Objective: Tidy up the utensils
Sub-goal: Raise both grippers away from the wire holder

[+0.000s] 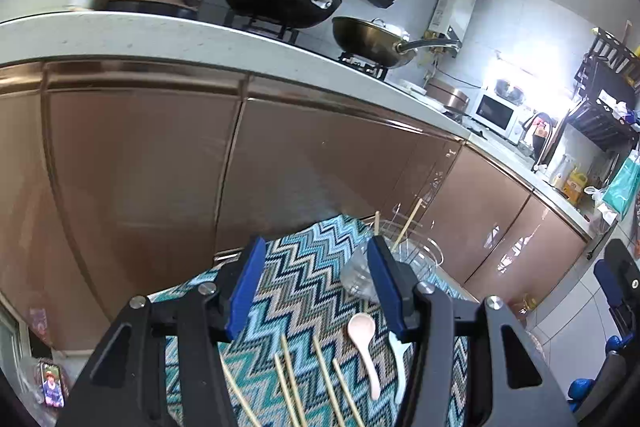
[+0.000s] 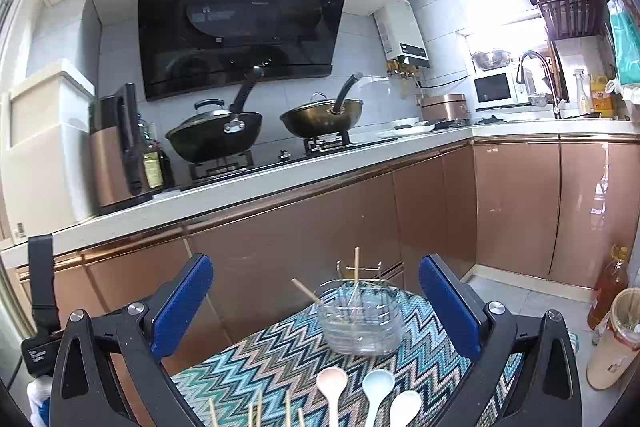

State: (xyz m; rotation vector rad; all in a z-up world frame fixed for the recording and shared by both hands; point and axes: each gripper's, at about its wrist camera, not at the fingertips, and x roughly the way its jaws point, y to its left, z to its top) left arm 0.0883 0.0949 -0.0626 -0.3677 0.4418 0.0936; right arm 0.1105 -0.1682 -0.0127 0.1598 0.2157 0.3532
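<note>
A clear holder (image 2: 360,319) with two chopsticks in it stands at the far end of a zigzag mat (image 2: 280,351); it also shows in the left wrist view (image 1: 416,255). Near me lie three spoons: pink (image 2: 332,383), pale blue (image 2: 378,385) and white (image 2: 405,407). Several loose chopsticks (image 1: 290,383) lie beside the pink spoon (image 1: 362,331). My left gripper (image 1: 316,279) is open and empty above the mat. My right gripper (image 2: 316,303) is open and empty, facing the holder.
Copper cabinet doors (image 2: 320,219) stand just behind the mat, under a white counter (image 2: 240,187) with two woks (image 2: 216,135). A bin (image 2: 616,339) and an oil bottle (image 2: 608,287) stand on the floor at right.
</note>
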